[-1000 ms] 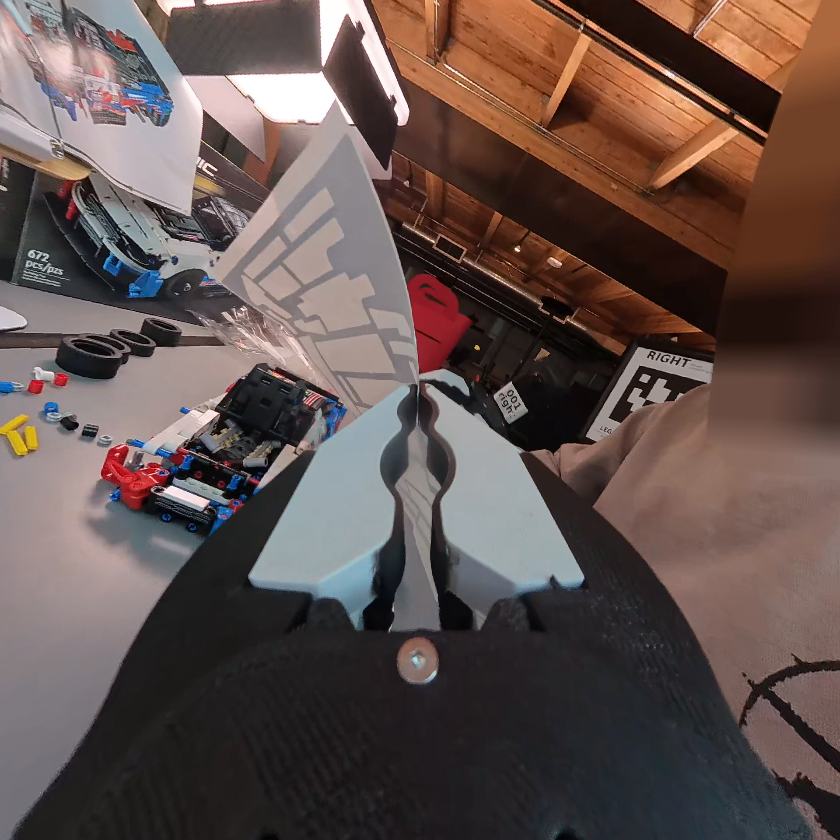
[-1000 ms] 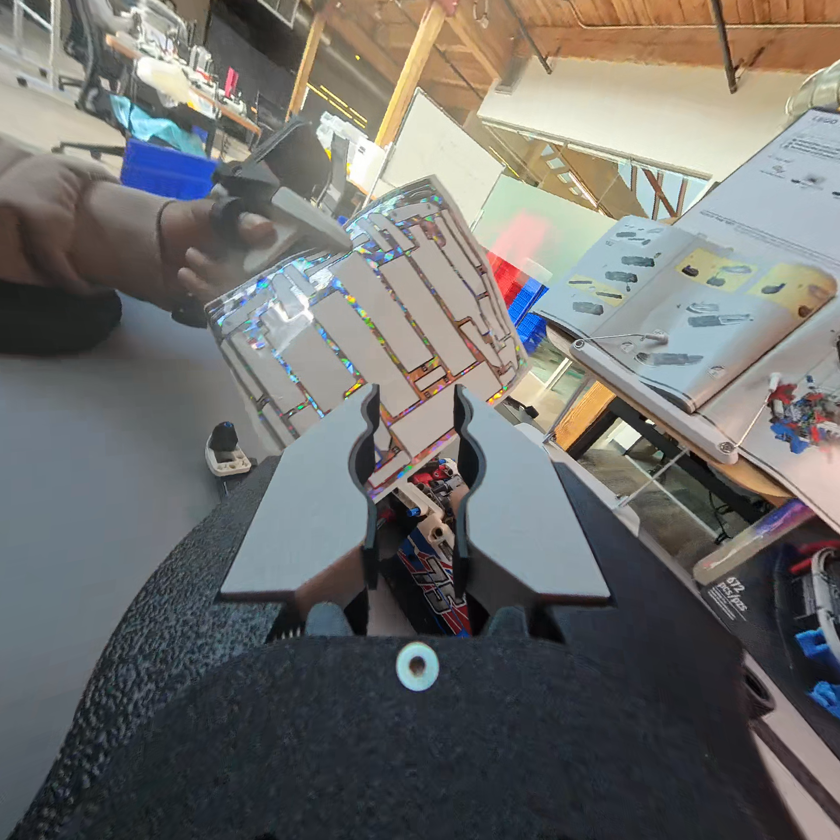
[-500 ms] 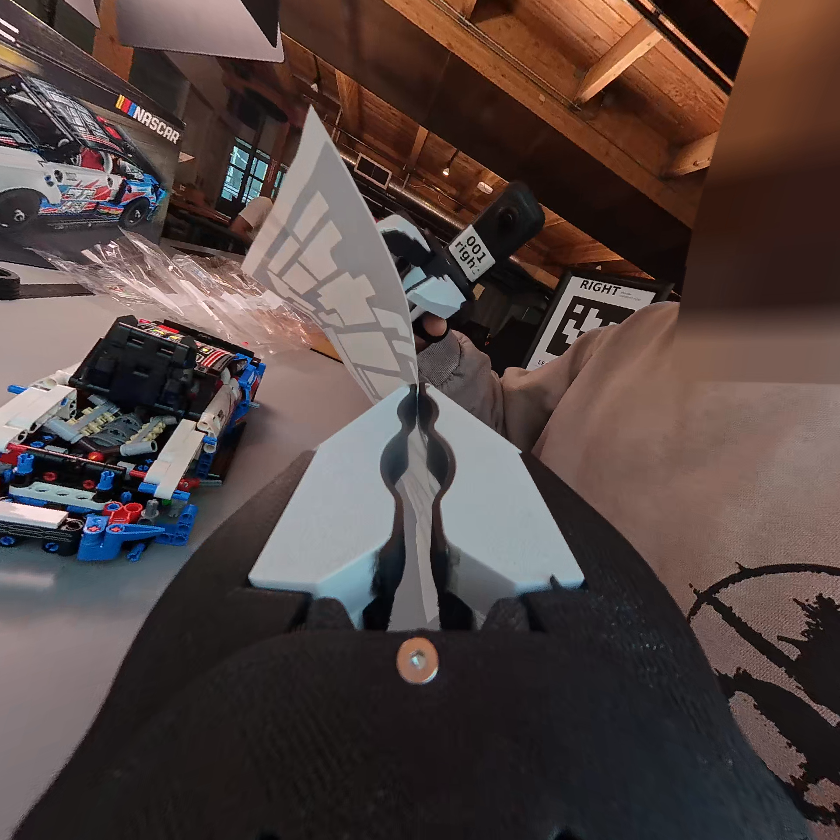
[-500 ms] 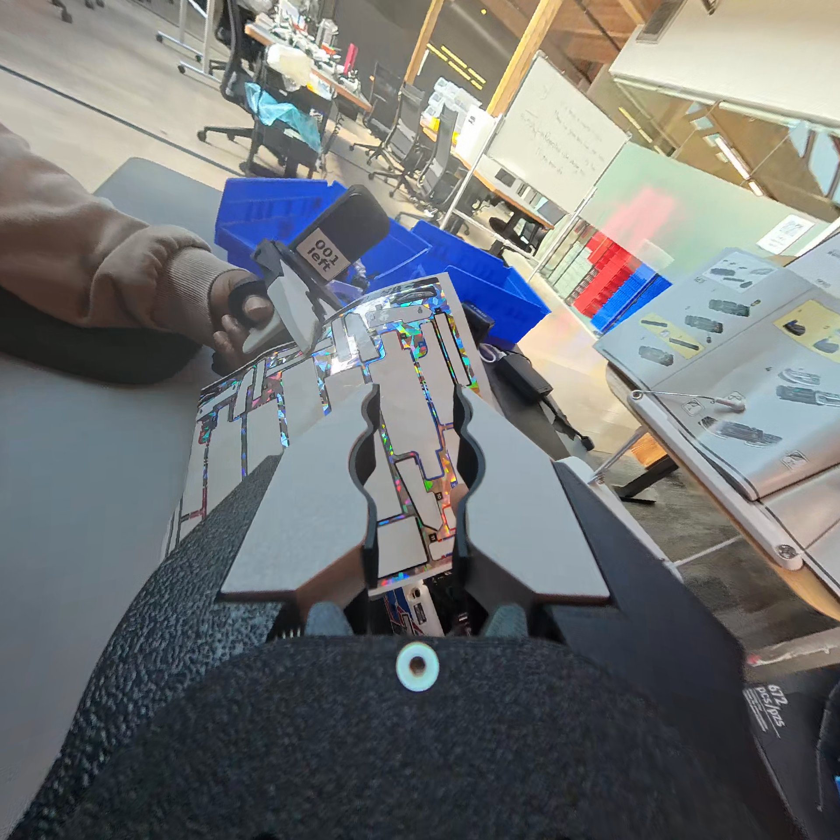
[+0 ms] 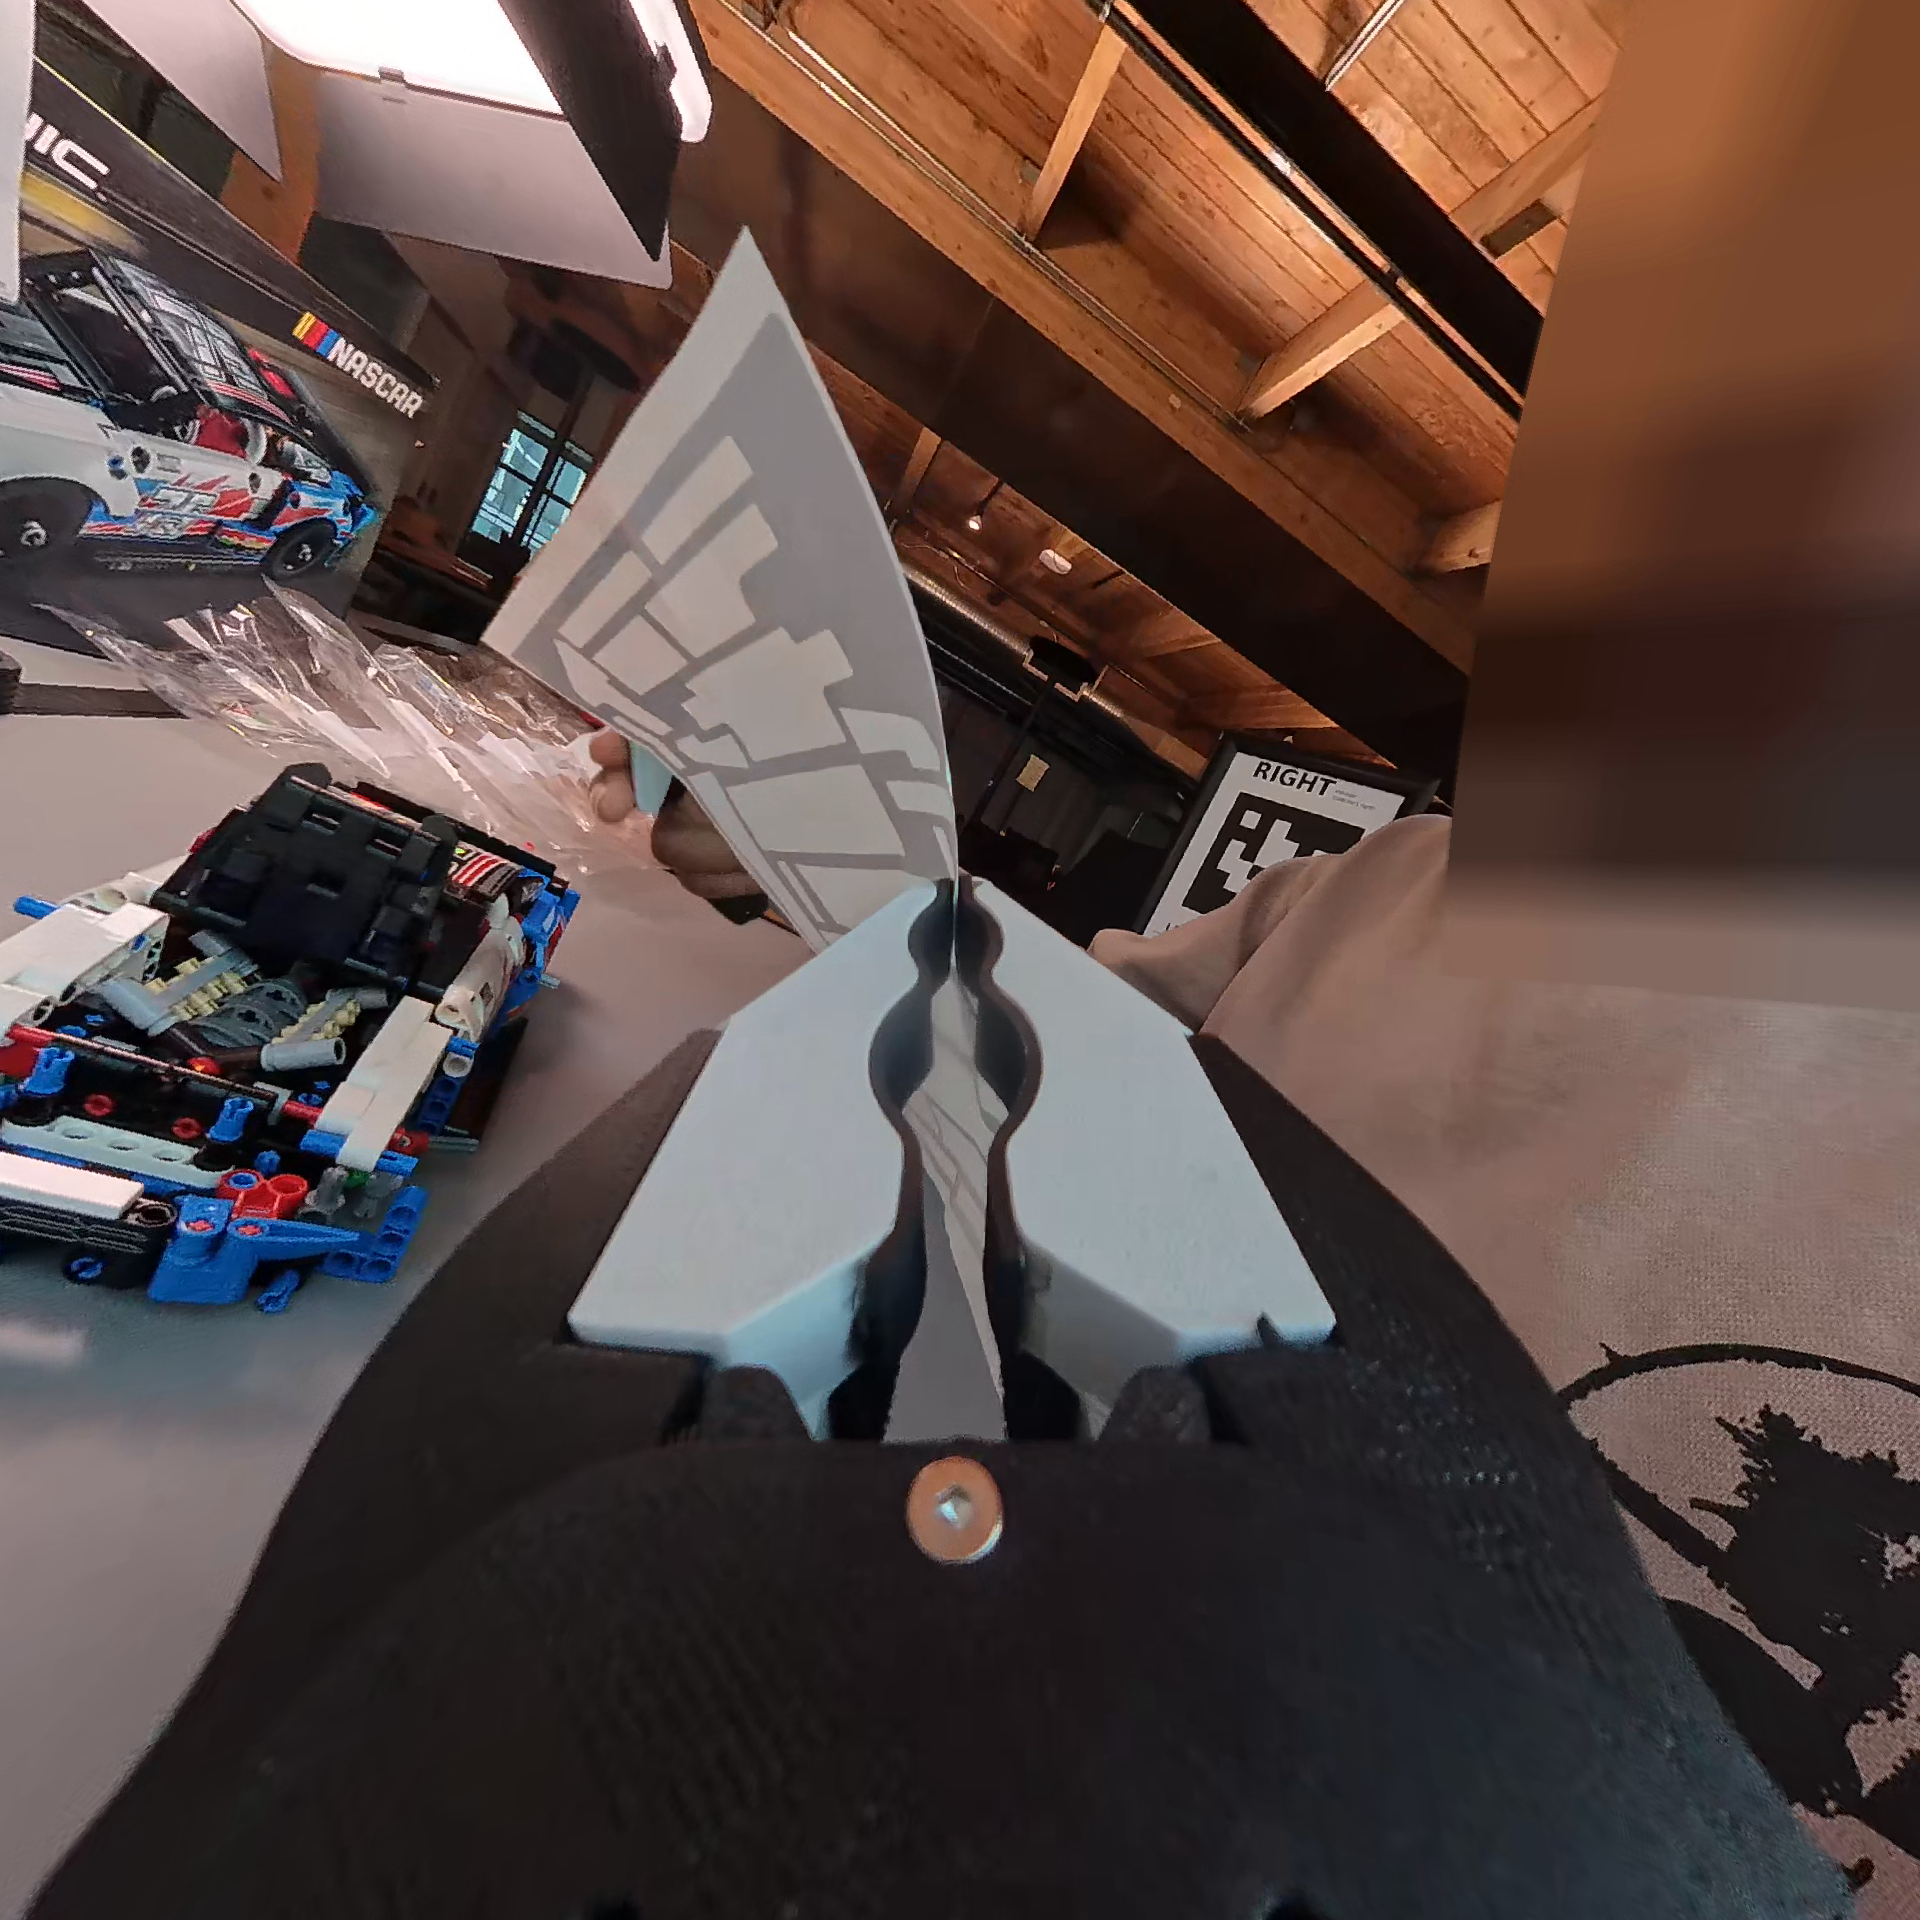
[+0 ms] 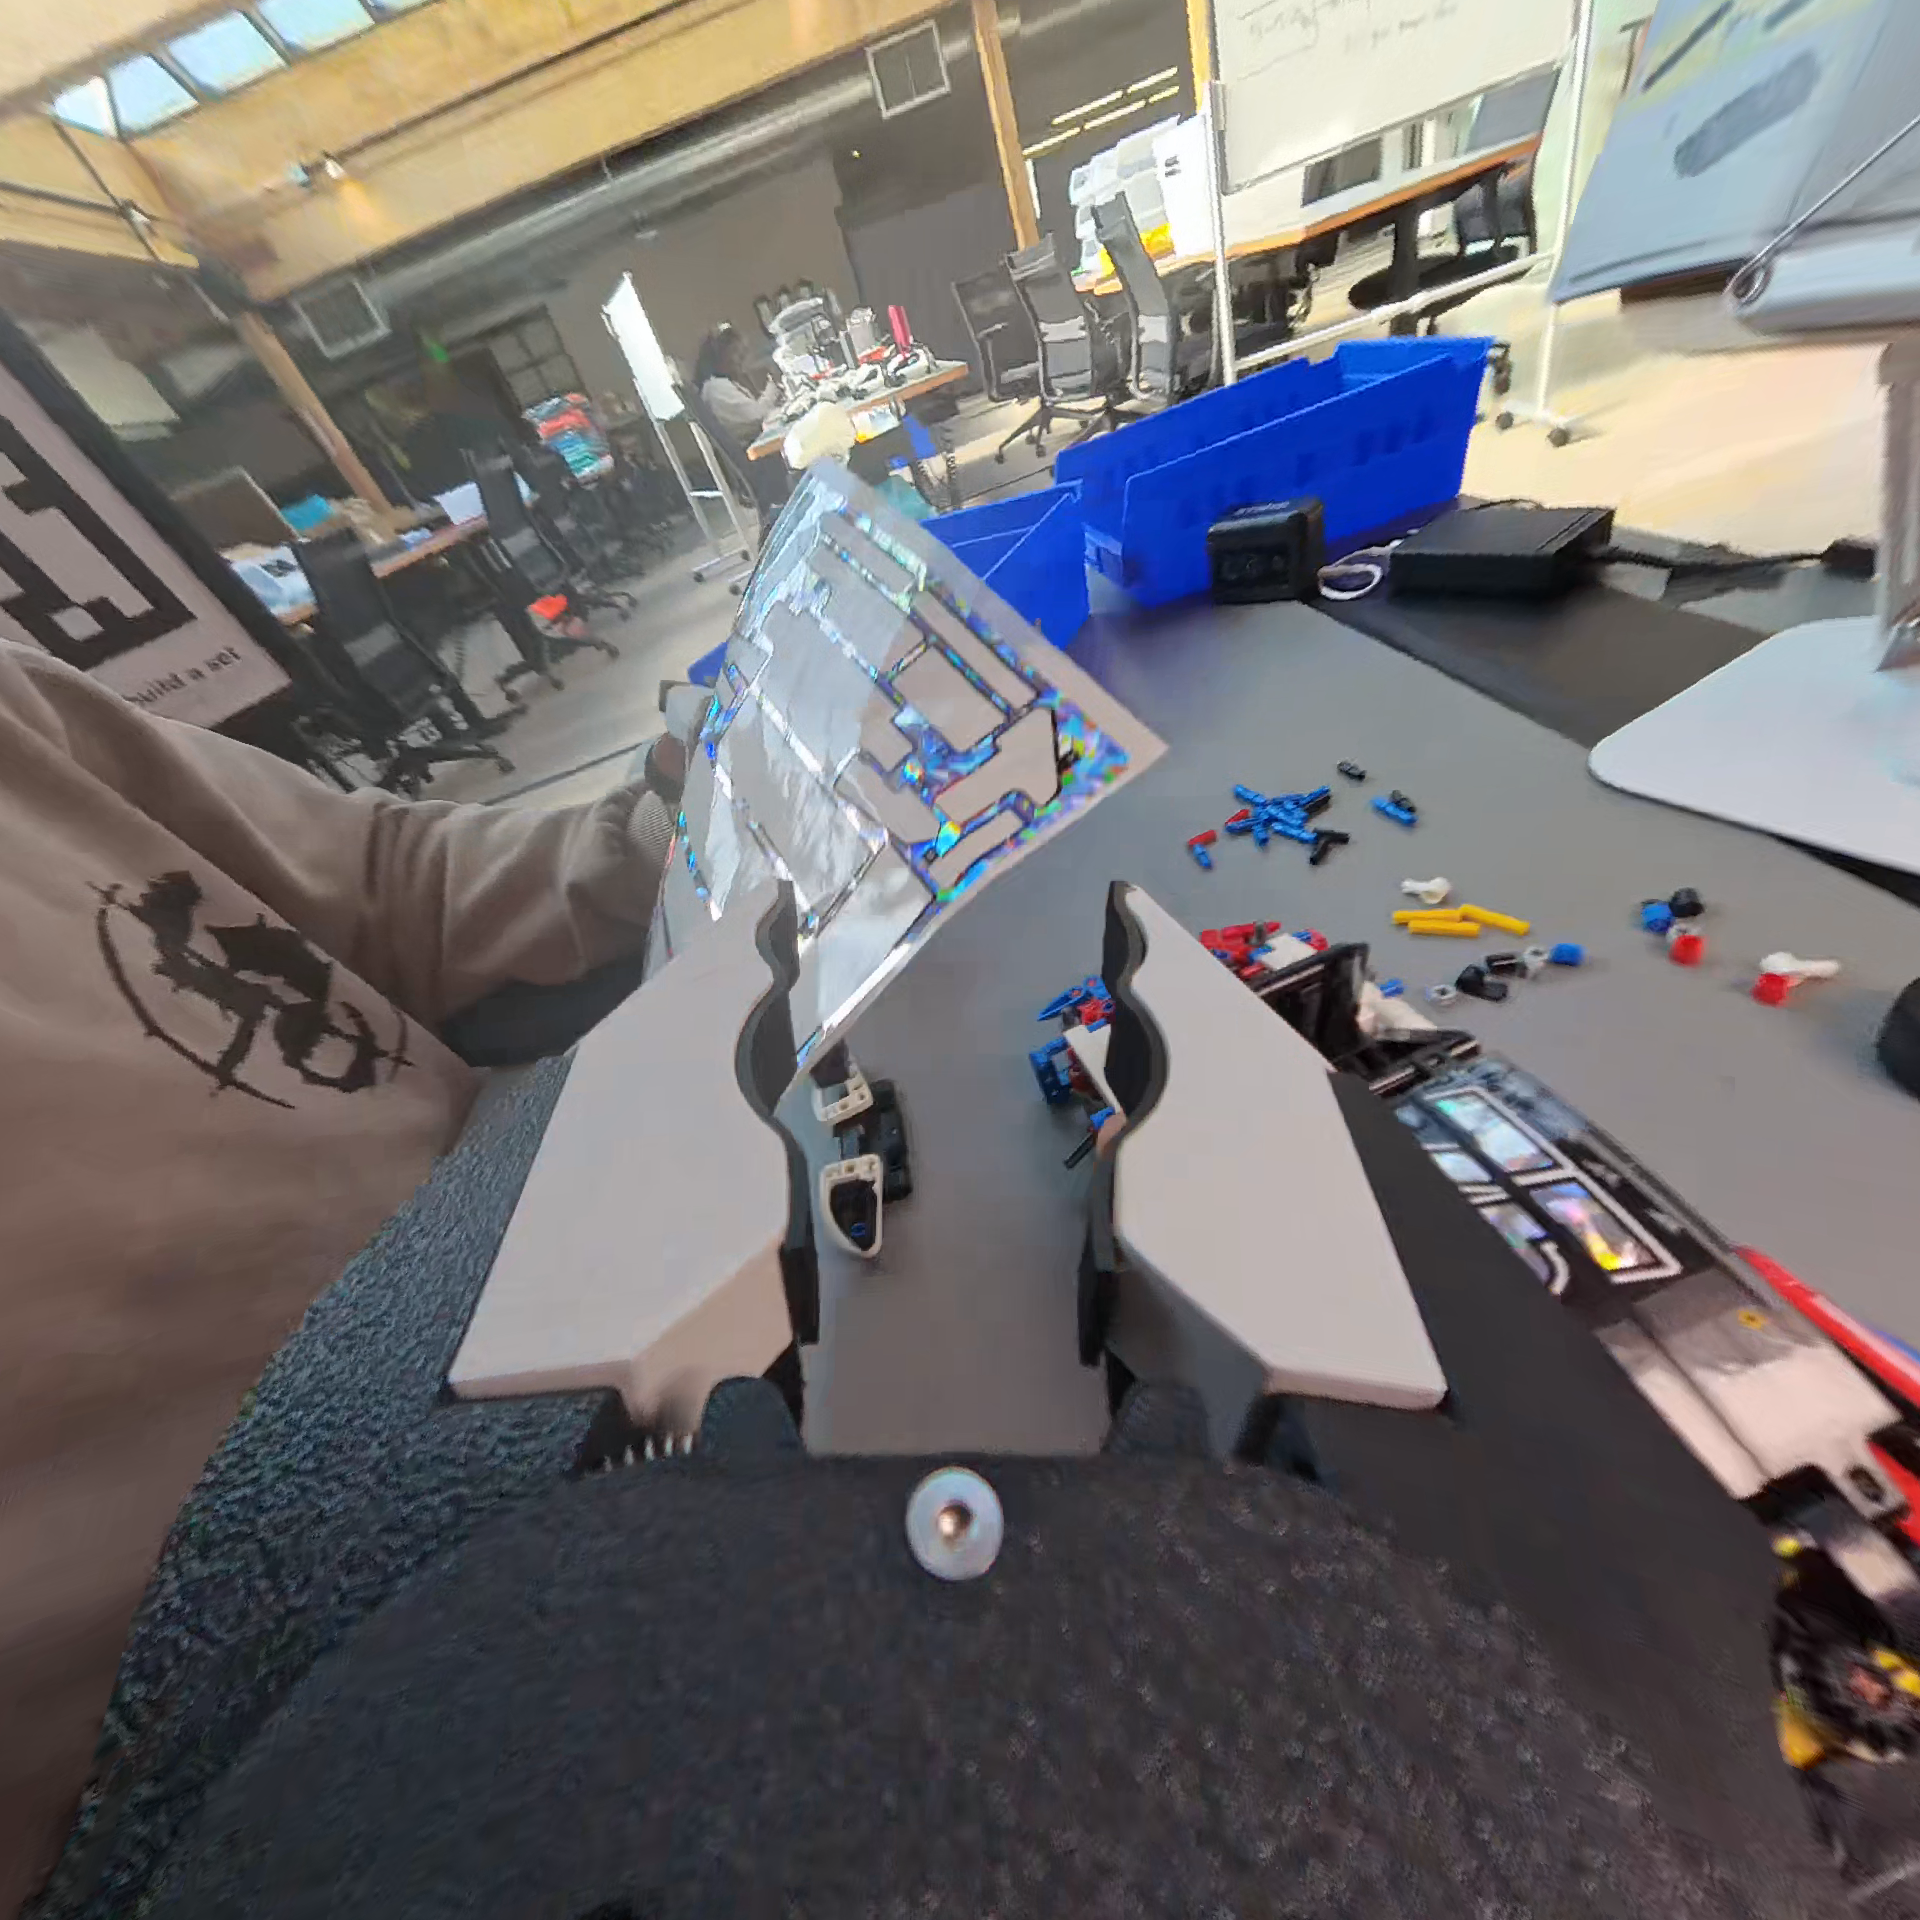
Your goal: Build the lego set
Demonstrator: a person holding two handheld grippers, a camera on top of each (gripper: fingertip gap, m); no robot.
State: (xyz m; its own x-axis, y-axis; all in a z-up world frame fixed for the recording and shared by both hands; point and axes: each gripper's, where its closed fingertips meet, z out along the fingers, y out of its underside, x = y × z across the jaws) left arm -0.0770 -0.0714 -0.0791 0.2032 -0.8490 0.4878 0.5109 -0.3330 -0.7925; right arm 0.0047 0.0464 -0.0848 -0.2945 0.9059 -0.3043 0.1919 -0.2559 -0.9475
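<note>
My left gripper [image 5: 954, 883] is shut on the sticker sheet [image 5: 758, 644], which stands up from the jaws and bends to the left, its plain back facing the camera. The half-built Lego car [image 5: 270, 997] sits on the grey table to the left. In the right wrist view the sheet's shiny holographic side [image 6: 883, 748] hangs above the table, its lower edge by the left finger. My right gripper [image 6: 951, 914] is wide open and empty. A small white and black Lego part [image 6: 857, 1174] lies on the table between its fingers. The car [image 6: 1455, 1101] is at the right.
Loose small pieces [image 6: 1455, 920] are scattered on the table [image 6: 1299, 686]. Blue bins [image 6: 1247, 499] and black devices [image 6: 1496, 545] stand at the far edge. A white stand base [image 6: 1766, 748] is at the right. The set's box [image 5: 177, 457] and clear bags [image 5: 343, 675] lie behind the car. Some 15 centimeters of space lies between my two pairs of fingers.
My right gripper has opened wider and swung right, so the sheet is no longer between its fingers. My left gripper still grips the sheet and has turned a little.
</note>
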